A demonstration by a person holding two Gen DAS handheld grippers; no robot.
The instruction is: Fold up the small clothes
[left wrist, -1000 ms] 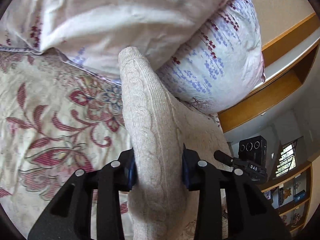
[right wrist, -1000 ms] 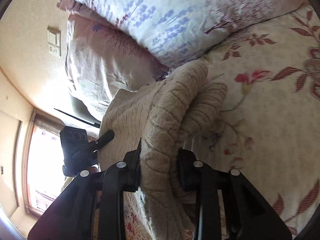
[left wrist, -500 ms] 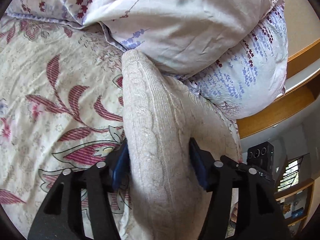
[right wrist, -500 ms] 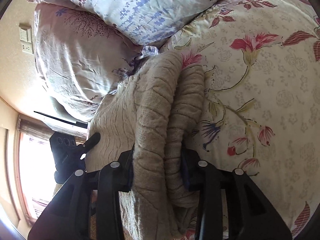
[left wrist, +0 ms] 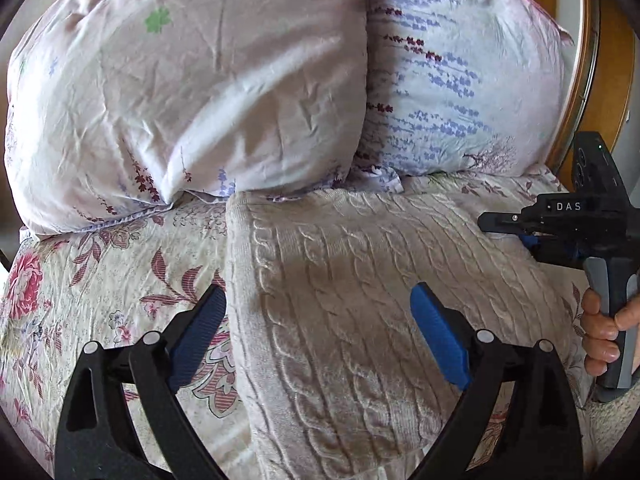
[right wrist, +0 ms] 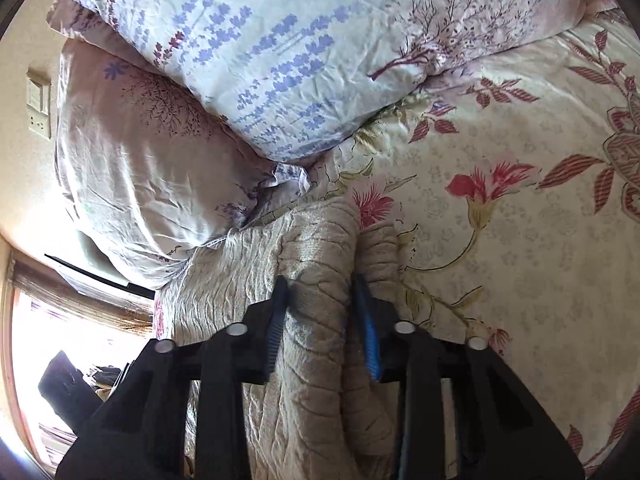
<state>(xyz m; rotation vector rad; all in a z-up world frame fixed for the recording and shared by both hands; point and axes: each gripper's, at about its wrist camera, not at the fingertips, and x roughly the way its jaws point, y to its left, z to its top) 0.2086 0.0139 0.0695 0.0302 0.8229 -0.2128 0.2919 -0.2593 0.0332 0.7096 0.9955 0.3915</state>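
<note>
Left wrist view shows the change: the left hand-held gripper (left wrist: pixel 316 336), which a second ago was clamped on a raised ridge of the beige cable-knit sweater (left wrist: pixel 360 300), has just been opening, and its blue pads (left wrist: pixel 440 340) now stand wide apart, off the knit. The sweater's folded left edge runs up between them untouched. Released, the sweater has dropped from that bunched ridge into a flat folded slab on the floral bedspread (left wrist: pixel 100 280), its far edge just touching the pale pillow (left wrist: pixel 192 92) and the lavender-print pillow (left wrist: pixel 460 80). I judge this fold is laid down on that side and only needs letting go on the other.

Seen from the right wrist, the right hand-held gripper (right wrist: pixel 320 320) has just been closing, and its jaws are clamped on a thick rolled edge of the sweater at the side away from the pillows' window end; a second, thinner roll lies just outside the right pad. In the left view the same tool shows at the sweater's right edge, a person's hand (left wrist: pixel 604 328) gripping its handle.
</note>
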